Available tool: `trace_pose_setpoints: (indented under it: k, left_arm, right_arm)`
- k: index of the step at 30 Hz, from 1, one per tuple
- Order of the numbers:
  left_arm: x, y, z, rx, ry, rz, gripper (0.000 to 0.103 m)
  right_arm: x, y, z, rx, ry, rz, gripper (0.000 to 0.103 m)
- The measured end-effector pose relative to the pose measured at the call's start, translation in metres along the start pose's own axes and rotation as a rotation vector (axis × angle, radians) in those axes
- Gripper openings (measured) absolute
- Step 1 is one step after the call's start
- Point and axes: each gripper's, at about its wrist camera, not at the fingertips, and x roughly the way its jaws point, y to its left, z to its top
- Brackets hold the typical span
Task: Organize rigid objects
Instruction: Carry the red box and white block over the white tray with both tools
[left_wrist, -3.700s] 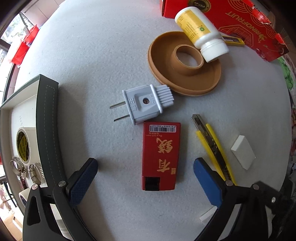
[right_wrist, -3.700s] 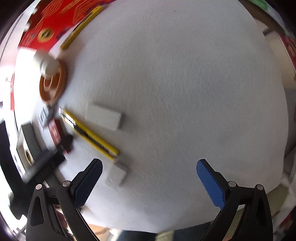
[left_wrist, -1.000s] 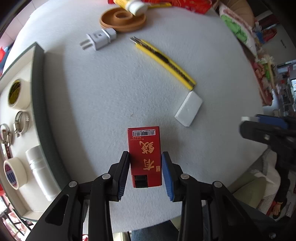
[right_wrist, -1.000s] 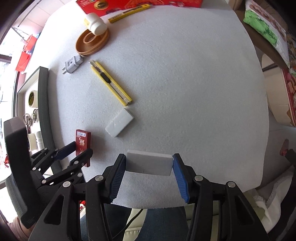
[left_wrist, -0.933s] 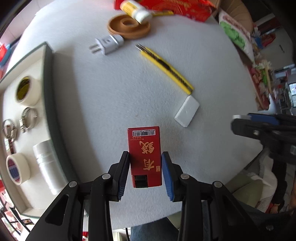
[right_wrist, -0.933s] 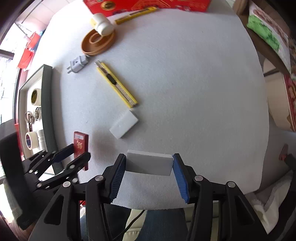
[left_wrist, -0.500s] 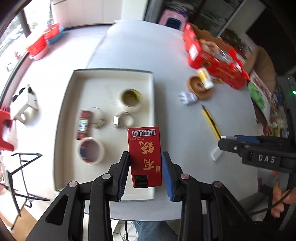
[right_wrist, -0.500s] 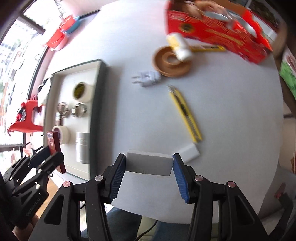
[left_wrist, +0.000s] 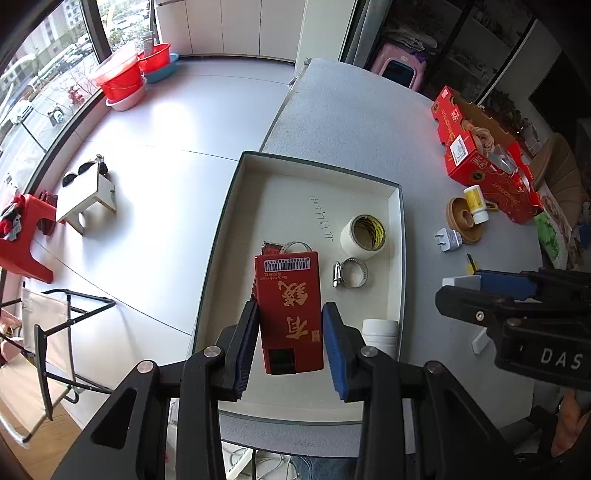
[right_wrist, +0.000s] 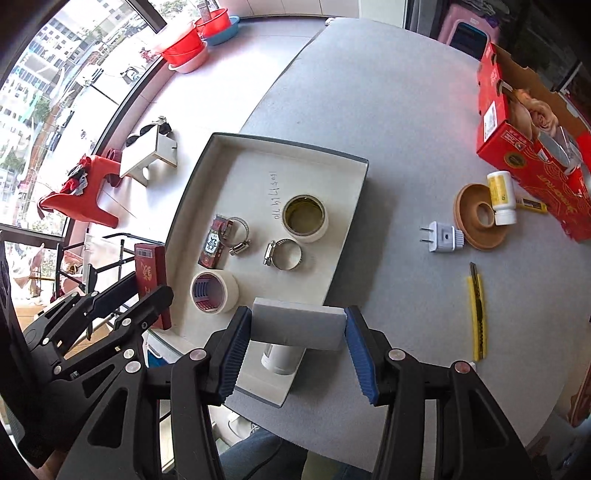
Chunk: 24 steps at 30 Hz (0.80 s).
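Both my hands have swung from the bench to over the tray (left_wrist: 393, 236). Left fingers (left_wrist: 255, 332) clamp the red box (left_wrist: 289, 310) lengthwise, straight above the tray floor; right fingers (right_wrist: 236, 339) clamp the white block (right_wrist: 297, 324) crosswise over the near rim.

Home interior, living or dining area: grey round table (right_wrist: 388, 122) at centre, red washbasins (left_wrist: 122, 79) by the floor-length window (left_wrist: 44, 70) upper left, red plastic stool (left_wrist: 22, 236) at left, white cabinets (left_wrist: 236, 26) along the top.
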Motion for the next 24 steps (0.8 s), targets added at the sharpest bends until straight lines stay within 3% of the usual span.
trace_pose_setpoints:
  k: [24]
  left_arm:
    - [0.038,0.000,0.050,0.041,0.038,0.010,0.038]
  right_arm:
    - [0.028,0.006,0.017,0.017,0.068,-0.009,0.053]
